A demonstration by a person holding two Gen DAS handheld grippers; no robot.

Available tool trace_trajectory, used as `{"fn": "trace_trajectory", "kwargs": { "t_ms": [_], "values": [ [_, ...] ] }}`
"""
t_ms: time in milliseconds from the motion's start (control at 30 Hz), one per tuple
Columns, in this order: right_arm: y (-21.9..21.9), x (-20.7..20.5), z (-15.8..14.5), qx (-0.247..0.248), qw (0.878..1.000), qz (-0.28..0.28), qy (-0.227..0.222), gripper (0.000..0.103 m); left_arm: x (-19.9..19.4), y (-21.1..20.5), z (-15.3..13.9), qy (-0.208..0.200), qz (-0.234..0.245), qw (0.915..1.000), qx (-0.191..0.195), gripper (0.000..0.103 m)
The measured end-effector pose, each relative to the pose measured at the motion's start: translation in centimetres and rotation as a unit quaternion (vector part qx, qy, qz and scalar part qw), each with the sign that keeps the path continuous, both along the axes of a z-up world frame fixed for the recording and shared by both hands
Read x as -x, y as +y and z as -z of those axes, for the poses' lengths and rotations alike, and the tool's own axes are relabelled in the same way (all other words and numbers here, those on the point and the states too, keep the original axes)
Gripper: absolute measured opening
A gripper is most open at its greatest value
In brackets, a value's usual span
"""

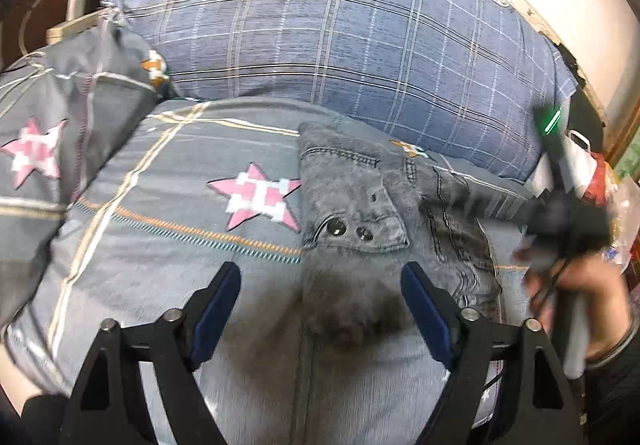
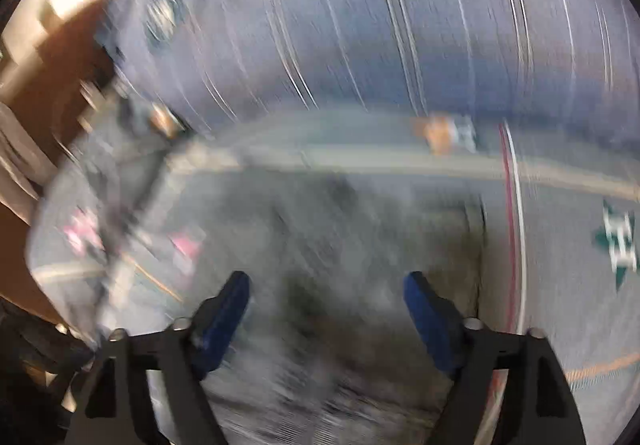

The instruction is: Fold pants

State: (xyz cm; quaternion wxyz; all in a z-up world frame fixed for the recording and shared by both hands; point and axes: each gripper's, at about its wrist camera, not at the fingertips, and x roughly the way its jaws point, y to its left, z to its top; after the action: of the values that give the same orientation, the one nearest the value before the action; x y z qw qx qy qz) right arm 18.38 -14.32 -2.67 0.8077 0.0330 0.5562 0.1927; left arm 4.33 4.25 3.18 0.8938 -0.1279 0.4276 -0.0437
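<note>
Both grippers angled downward, left gripper (image 1: 320, 277) wide, right gripper (image 2: 326, 287) wide, above grey pants (image 1: 372, 205).

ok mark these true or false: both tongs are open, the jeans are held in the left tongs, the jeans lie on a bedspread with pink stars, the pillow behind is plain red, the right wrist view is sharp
1. Both tongs are open. True: the left tongs and the right tongs stand wide with nothing pinched.
2. The grey jeans are held in the left tongs. False: they lie loose on the bed, pads apart.
3. The jeans lie on a bedspread with pink stars. True.
4. The pillow behind is plain red. False: it is blue plaid with a round crest.
5. The right wrist view is sharp. False: it is heavily motion-blurred.
</note>
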Motion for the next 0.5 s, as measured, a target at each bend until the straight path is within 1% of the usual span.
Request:
{"fn": "trace_trajectory", "kwargs": {
  "t_ms": [33,67,100,133,167,267,300,367,433,500],
  "values": [
    [-0.2,0.1,1.3,0.008,1.000,-0.002,0.022,0.084,0.4,0.0,-0.1,0.004,-0.004,1.0000,-0.003,0.085],
    [-0.8,0.8,1.6,-0.003,1.000,-0.003,0.009,0.084,0.8,-0.2,-0.1,0.008,-0.006,0.9999,-0.009,0.085],
    [-1.2,1.3,0.9,-0.007,1.000,0.000,-0.003,0.084,1.0,-0.4,-0.2,0.010,-0.007,0.9998,-0.015,0.085],
    [-1.6,1.8,0.0,-0.009,1.000,0.005,-0.005,0.084,1.4,-0.6,-0.4,0.014,-0.010,0.9995,-0.025,0.085],
    [-2.1,2.5,-1.5,-0.016,1.000,0.007,-0.019,0.084,1.8,-0.7,-0.6,0.013,-0.012,0.9994,-0.030,0.085],
    [-4.0,6.1,-6.2,-0.013,0.995,0.012,-0.098,0.086,2.7,-0.8,-1.0,0.004,-0.017,0.9986,-0.049,0.085],
    [-4.6,7.6,-7.5,-0.015,0.993,0.013,-0.117,0.087,2.7,-1.0,-1.1,0.000,-0.022,0.9982,-0.055,0.085],
    [-5.9,10.8,-9.3,-0.020,0.988,0.020,-0.150,0.097,2.8,-1.3,-1.3,-0.004,-0.026,0.9976,-0.065,0.085],
    [-6.7,13.4,-10.1,-0.022,0.986,0.023,-0.164,0.098,2.6,-1.9,-1.5,-0.006,-0.024,0.9970,-0.073,0.086],
    [-7.3,15.4,-10.3,-0.012,0.986,0.027,-0.166,0.098,2.4,-2.7,-1.8,-0.008,-0.017,0.9961,-0.086,0.090]
  ]
}}
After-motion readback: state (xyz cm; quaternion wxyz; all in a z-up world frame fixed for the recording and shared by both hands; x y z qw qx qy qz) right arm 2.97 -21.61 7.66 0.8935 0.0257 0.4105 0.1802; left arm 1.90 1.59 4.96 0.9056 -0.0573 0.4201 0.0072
